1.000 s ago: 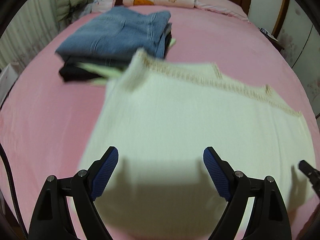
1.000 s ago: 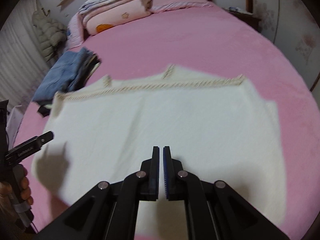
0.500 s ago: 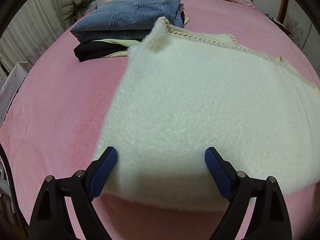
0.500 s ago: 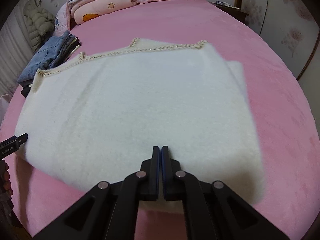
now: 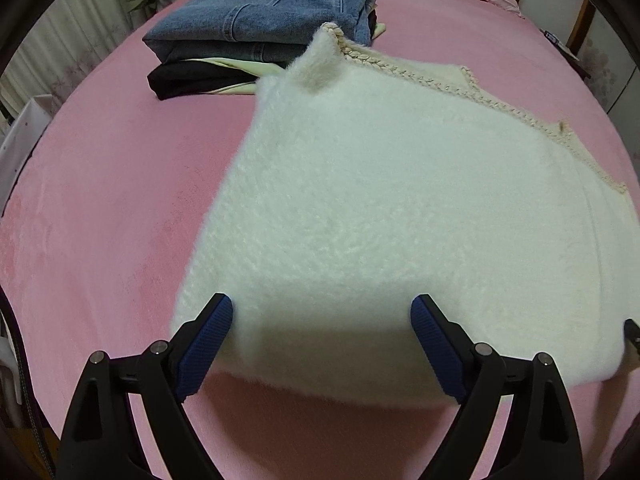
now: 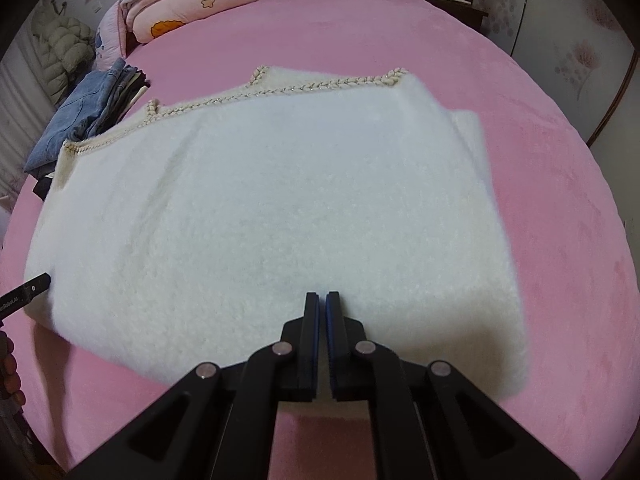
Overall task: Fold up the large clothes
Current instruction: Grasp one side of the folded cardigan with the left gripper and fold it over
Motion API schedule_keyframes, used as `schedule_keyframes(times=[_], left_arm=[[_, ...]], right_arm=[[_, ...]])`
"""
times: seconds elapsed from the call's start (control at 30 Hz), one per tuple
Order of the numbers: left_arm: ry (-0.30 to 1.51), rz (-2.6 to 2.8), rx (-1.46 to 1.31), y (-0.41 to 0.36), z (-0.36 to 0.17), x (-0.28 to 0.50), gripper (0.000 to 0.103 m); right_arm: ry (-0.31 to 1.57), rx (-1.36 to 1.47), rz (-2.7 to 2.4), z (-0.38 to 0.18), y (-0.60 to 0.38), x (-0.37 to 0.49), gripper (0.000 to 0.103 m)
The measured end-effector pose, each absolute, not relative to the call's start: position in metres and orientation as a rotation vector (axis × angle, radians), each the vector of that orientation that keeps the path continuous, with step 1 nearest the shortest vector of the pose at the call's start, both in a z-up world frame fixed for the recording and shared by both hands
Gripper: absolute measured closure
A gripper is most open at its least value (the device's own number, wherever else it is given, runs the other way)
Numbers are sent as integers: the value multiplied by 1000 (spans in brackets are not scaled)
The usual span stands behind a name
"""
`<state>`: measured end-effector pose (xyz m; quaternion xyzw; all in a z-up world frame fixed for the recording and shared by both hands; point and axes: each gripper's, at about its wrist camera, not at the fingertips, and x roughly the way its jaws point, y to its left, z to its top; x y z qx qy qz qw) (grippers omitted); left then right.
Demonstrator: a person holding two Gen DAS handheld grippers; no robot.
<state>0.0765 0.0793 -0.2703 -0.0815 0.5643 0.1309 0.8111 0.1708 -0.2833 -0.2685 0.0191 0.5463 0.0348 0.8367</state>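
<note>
- Left wrist view: the white fuzzy garment [image 5: 400, 216] lies folded into a thick rectangle on the pink bed [image 5: 112, 208], its braided trim edge [image 5: 404, 76] at the far side. The near edge looks like a rounded fold, so at least one fold seems done.
- Left wrist view: the left gripper [image 5: 322, 332] hangs over that near edge with its fingers spread wide; the blue pads [image 5: 204, 344] clasp nothing, and whether they touch the pile I cannot tell.
- Left wrist view: behind the garment sits a stack of folded clothes [image 5: 260, 36], jeans on top, just beside the garment's far corner. I judge this piece has yet to be tidied or folded smaller and then stacked.
- Left wrist view, against a second ago: then the garment was blurred and looked flatter and more distant; now it fills the view, sharp and close. The fingers stand about as wide as then.
- Right wrist view: the right gripper [image 6: 322, 312] has its fingers closed together over the near edge of the garment [image 6: 280, 216], and I see no cloth between them. One layer peeks out on the right side [image 6: 468, 132], so the edges are not quite even.
- Right wrist view, against a second ago: the garment looked wider and thinner then; now it is nearer and bulkier, with the fingers closed in both.
</note>
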Motion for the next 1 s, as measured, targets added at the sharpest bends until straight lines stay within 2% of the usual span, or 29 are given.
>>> schedule_keyframes(times=[0.3,0.5,0.67,1.0], left_arm=[[1201,179,-404,92,-235,37,13],[1218,115,-701,110,-264,-7,13],[1104,42,-907,122,-298,-16,13],[851,-70,-792,120,-324,49,13]], right_arm=[[1133,95,115,-231,-256,168,98],[1070,95,195,-210,-218,169,96],[1055,62,270,-215,-190,169,96],[991,-2,335,-228,-160,167,96]])
